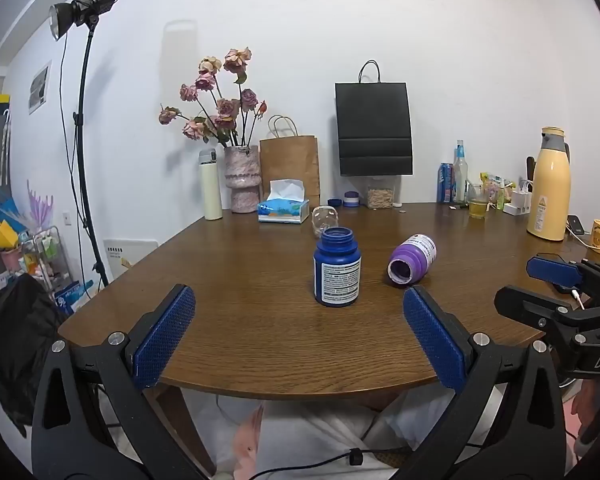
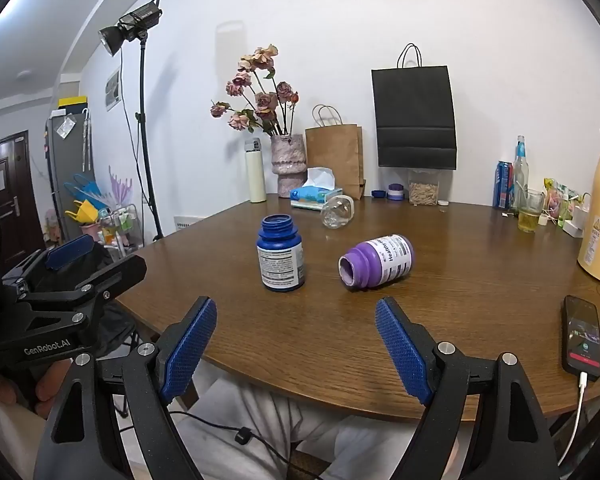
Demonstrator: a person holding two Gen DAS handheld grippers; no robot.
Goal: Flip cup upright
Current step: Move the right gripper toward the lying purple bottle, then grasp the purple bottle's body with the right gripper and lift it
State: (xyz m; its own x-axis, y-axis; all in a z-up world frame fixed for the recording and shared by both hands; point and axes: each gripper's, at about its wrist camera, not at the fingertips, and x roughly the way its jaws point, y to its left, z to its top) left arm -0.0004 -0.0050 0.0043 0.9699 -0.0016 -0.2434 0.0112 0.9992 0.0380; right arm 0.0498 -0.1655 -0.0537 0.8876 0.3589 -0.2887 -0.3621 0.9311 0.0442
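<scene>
Purple bottle (image 2: 376, 261) lies sideways, well beyond right gripper (image 2: 296, 344), its fingers spread.

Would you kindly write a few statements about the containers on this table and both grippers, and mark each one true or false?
1. The blue bottle stands upright without a cap. True.
2. The purple bottle stands upright. False: it lies on its side, mouth open.
3. The right gripper holds the purple bottle. False: it is open and empty.
4. The left gripper is open. True.
5. The clear glass cup lies tipped over behind the bottles. True.
</scene>
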